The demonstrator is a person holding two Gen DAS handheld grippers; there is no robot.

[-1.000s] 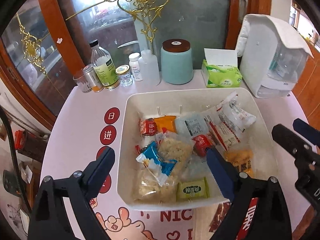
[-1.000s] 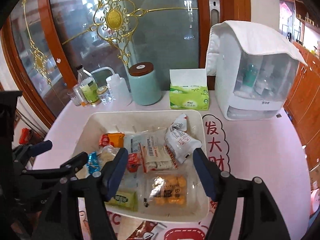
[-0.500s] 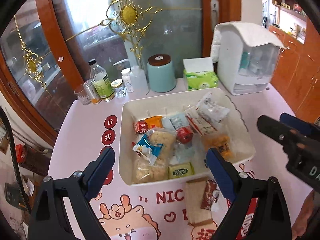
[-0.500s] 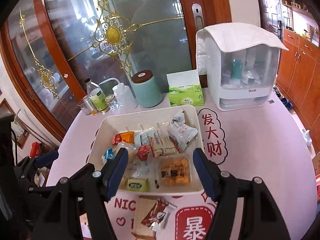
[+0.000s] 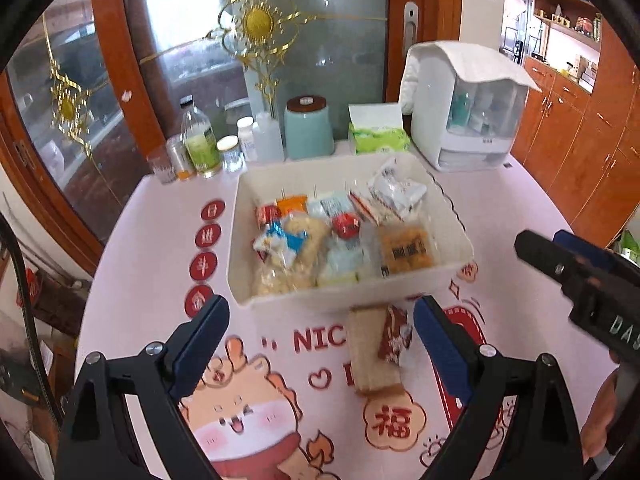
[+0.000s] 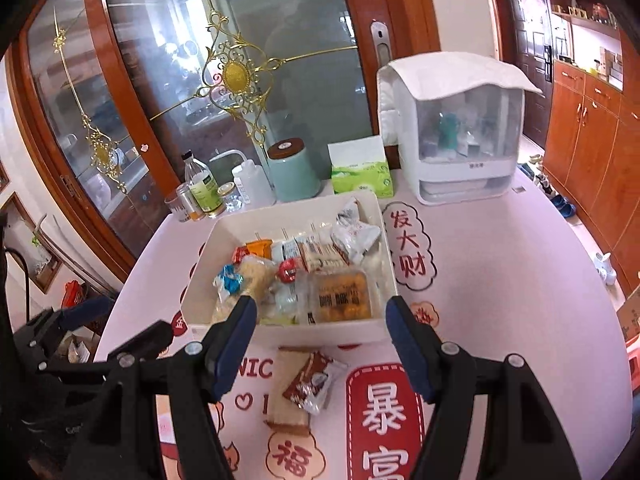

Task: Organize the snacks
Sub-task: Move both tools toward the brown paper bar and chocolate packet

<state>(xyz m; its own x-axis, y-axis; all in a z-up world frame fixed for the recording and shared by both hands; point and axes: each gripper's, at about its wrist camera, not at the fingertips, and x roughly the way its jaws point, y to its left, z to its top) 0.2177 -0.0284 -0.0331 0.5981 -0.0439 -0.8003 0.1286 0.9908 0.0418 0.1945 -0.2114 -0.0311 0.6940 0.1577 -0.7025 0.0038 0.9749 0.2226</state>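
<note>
Whereas both grippers sat close over the white bin point(image 5: 448, 216) a second ago, they now sit farther back, uncovering two wrapped snacks point(image 6: 304, 384) on the tablecloth point(image 6: 500, 280) at the bin's six o'clock edge. Left gripper point(image 5: 320, 340) gapes wide, empty; right gripper point(image 6: 320, 344) half-spread, empty. Bare cloth lies at three o'clock. Mixed packets crowd the bin.

Behind the pink-clothed table point(image 6: 500, 264) stands a frosted glass door point(image 6: 288, 92) with gold scrollwork, framed in reddish wood; orange-brown cabinets point(image 6: 592, 136) line the wall to its right.
</note>
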